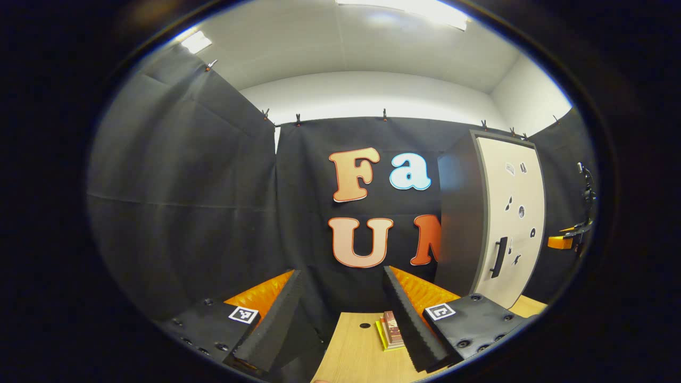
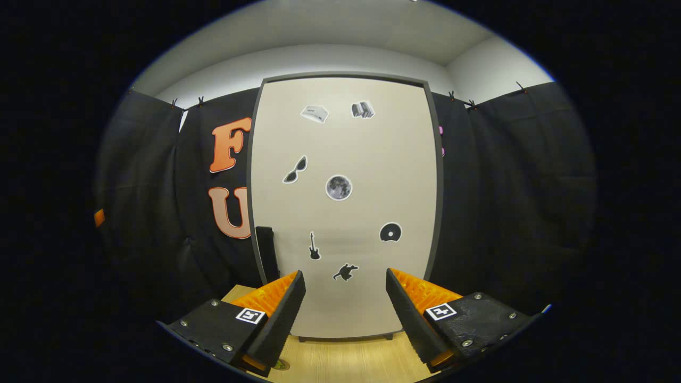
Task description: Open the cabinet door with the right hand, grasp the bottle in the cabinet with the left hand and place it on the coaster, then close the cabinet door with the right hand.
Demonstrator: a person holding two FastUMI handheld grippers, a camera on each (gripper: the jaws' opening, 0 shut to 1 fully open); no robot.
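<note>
Right gripper (image 2: pixel 346 308) faces the cabinet door (image 2: pixel 346 202) square on, jaws apart and empty; the handle (image 2: pixel 265 250) sits off beyond its left jaw. Left gripper (image 1: pixel 343 314) hangs over the bench (image 1: pixel 356 356), jaws apart, coaster (image 1: pixel 390 332) against its right jaw. Bottle's shut away. Reach straight ahead and the jaws may miss that handle.
</note>
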